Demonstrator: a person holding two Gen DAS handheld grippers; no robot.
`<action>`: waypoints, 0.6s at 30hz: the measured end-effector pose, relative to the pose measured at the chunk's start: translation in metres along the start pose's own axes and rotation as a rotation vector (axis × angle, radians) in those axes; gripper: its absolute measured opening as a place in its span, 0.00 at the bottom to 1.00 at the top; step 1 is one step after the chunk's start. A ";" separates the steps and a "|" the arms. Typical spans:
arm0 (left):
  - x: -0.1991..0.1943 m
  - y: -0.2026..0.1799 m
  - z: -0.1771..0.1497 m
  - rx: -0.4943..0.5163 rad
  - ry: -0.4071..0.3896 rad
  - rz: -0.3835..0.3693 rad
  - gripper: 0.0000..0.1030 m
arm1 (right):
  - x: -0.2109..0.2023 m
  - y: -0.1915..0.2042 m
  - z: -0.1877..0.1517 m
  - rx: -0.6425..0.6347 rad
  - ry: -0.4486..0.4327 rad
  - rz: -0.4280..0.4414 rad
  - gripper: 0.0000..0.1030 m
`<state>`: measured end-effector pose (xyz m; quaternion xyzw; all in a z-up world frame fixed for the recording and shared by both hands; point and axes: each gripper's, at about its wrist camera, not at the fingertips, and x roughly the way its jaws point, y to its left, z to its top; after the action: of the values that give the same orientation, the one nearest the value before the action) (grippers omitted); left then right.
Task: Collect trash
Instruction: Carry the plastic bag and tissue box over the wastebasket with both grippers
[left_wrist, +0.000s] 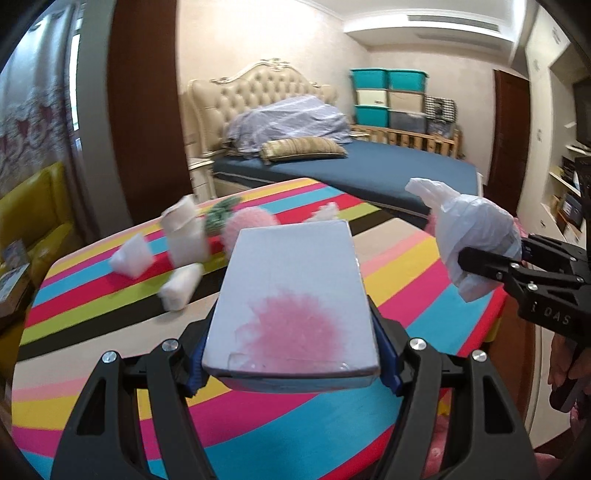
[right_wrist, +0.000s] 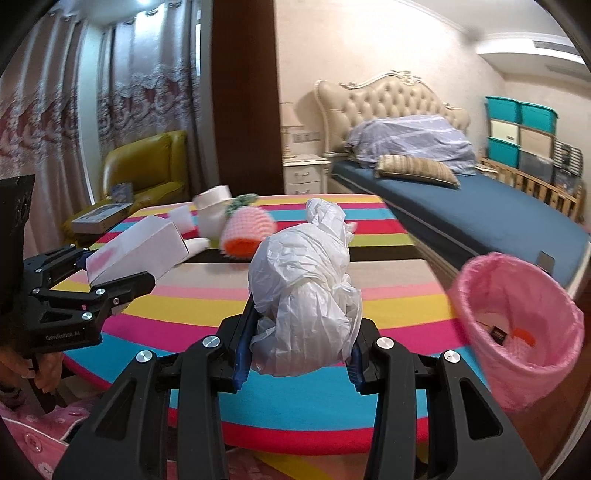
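Note:
My left gripper (left_wrist: 291, 354) is shut on a white box with a pink blotch (left_wrist: 295, 295), held above the striped table (left_wrist: 92, 325); the box also shows in the right wrist view (right_wrist: 136, 254). My right gripper (right_wrist: 299, 354) is shut on a crumpled white plastic bag (right_wrist: 306, 291), which also shows in the left wrist view (left_wrist: 476, 236). A bin with a pink liner (right_wrist: 517, 332) stands to the right of the table, with some trash inside. Crumpled tissues (left_wrist: 181, 258) and a pink knitted strawberry toy (right_wrist: 247, 229) lie at the table's far side.
A bed with a blue sheet (right_wrist: 480, 206) is behind the table. A yellow armchair (right_wrist: 147, 166) stands at the far left by the curtains. Teal storage boxes (left_wrist: 388, 96) are stacked beyond the bed.

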<state>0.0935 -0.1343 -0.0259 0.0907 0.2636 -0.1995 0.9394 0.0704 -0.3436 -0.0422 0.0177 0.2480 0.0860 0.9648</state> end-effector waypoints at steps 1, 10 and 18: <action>0.005 -0.007 0.003 0.014 0.002 -0.016 0.66 | -0.001 -0.005 -0.001 0.007 0.000 -0.009 0.39; 0.042 -0.066 0.026 0.099 0.014 -0.132 0.66 | -0.010 -0.064 -0.017 0.080 0.003 -0.118 0.39; 0.084 -0.118 0.053 0.141 0.015 -0.227 0.66 | -0.020 -0.124 -0.025 0.148 0.002 -0.236 0.39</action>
<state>0.1333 -0.2832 -0.0332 0.1276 0.2647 -0.3219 0.9000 0.0602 -0.4695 -0.0638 0.0596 0.2552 -0.0468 0.9639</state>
